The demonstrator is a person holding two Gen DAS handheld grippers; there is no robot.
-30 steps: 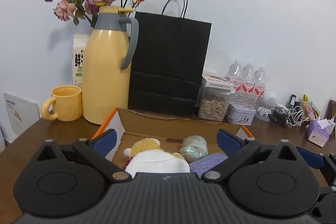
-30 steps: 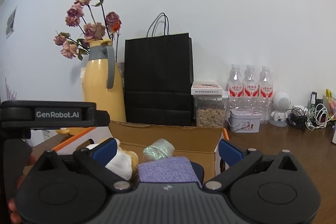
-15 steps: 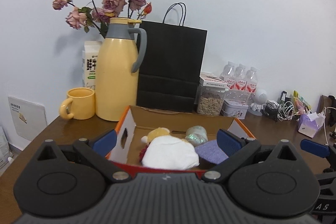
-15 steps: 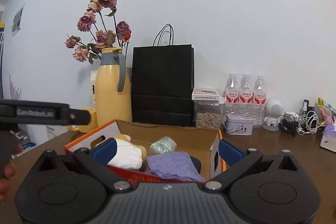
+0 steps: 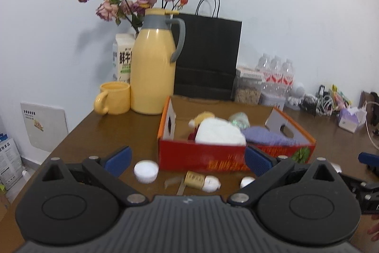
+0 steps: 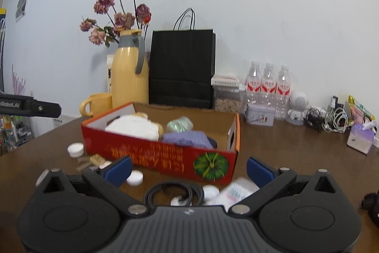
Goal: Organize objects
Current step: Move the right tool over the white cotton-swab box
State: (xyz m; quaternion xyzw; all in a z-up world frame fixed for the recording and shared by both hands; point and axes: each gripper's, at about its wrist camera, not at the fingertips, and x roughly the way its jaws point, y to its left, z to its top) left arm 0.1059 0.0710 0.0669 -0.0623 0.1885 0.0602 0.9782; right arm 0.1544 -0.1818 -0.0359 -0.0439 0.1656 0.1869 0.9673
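A red cardboard box sits on the brown table and holds a white plush toy, a purple cloth and a shiny ball. In front of it lie a white cap, a small gold bottle, a black cable coil and a white packet. My left gripper is open and empty, short of the box. My right gripper is open and empty over the cable.
A yellow thermos, yellow mug, milk carton, black paper bag, seed jar, water bottles, tin, tangled cables and a tissue pack line the wall.
Both grippers have pulled back and up from the box. The box front and the small items before it have come into view. Both stay open.
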